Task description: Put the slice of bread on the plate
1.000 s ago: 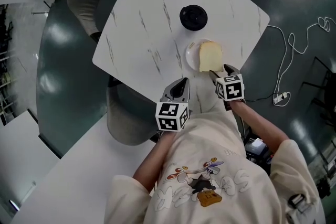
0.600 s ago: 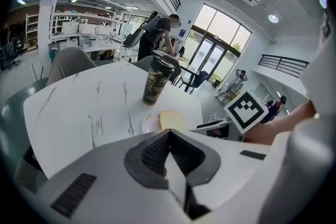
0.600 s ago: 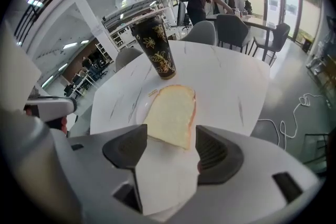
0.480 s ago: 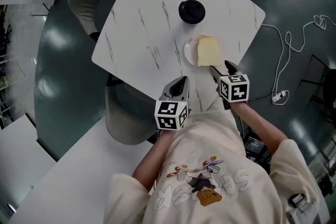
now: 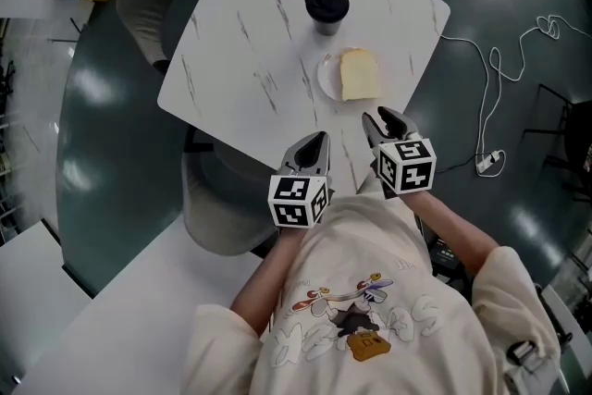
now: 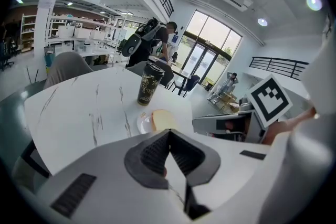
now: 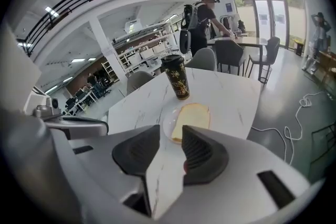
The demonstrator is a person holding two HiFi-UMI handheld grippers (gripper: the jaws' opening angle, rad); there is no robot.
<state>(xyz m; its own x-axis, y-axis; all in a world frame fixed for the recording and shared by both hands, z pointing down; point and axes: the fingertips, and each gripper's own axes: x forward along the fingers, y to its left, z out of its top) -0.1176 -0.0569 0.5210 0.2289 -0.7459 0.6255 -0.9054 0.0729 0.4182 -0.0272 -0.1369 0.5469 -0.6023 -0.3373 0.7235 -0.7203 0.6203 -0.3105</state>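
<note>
the slice of bread (image 5: 359, 74) lies flat on the small plate (image 5: 325, 79), near the right edge of the table (image 5: 240, 42) and just on the person's side of the dark cup (image 5: 326, 6). its long axis runs away from the person (it covers the plate's right part). the right gripper (image 5: 381, 118) hovers short of it, its jaws just closing to a narrow gap with nothing between them. the left gripper (image 5: 314, 141) has its jaws pressed together, empty.

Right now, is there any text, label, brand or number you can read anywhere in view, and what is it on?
Nothing reads clearly.
Shirt: pale letters under a cartoon print, too distorted to read.
Dark cup: gold pattern, no legible words.
Marker cubes: black-and-white squares only, no characters.
</note>
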